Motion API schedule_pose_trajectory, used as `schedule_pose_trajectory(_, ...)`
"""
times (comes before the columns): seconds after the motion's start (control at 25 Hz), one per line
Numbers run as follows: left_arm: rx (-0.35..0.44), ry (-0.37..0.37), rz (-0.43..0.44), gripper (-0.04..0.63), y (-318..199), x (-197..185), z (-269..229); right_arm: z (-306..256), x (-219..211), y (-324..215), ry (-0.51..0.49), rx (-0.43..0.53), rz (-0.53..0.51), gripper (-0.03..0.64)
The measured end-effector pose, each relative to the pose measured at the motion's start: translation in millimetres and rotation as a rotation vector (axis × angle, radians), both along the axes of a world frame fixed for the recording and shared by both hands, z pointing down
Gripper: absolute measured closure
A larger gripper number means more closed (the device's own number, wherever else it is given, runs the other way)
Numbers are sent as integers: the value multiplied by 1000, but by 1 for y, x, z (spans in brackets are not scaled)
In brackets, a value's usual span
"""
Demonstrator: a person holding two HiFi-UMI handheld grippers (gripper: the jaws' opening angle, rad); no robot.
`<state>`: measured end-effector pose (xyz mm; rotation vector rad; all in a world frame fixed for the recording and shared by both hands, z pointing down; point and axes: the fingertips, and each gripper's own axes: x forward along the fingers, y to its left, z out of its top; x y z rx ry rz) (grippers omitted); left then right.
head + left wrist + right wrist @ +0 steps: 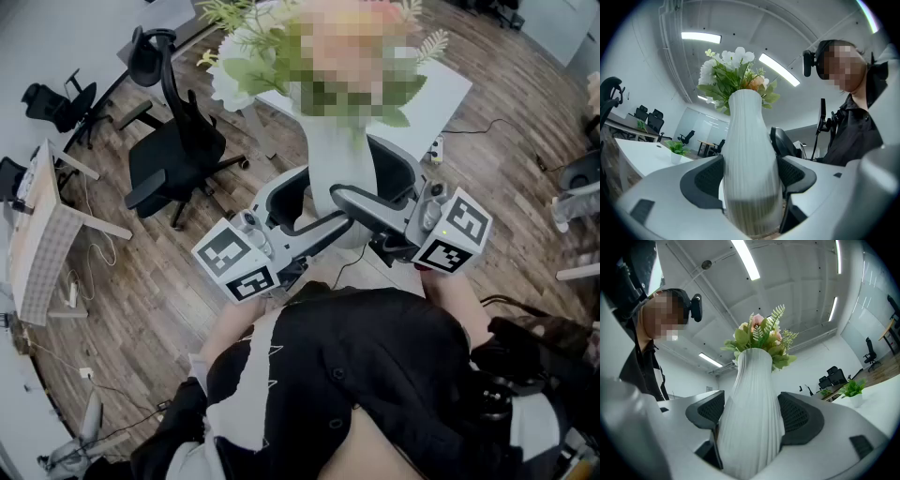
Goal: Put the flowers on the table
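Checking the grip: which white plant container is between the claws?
The tall white ribbed flower vase, gripped by the left claw and right claw; the small white plant pot stands apart on a white table.

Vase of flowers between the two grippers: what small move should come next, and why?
Probably carry it forward, kept upright, toward the white table. The left gripper and right gripper both clamp the vase from opposite sides, its flowers point up, and the table looks to lie just ahead.

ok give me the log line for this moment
left gripper: shut on vase | right gripper: shut on vase | vase: upright, flowers in it | table: ahead, vase not yet on it
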<state>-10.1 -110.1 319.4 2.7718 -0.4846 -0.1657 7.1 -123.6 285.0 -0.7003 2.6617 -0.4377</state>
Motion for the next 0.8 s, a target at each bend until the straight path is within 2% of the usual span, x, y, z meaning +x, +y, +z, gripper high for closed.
schedule_pose_trajectory(0.28,-13,10,-8,229,-1,1,1,1,1,-2,7,-9,-6,252)
schedule_pose_trajectory(0.52,-66,60,-34,229,4,-5,0,1,-1,2,-28,-55,-5,252)
schedule_pose_trajectory(0.8,-58,99,-54,229,3,-6,2,2,-1,0,-26,-61,-11,252)
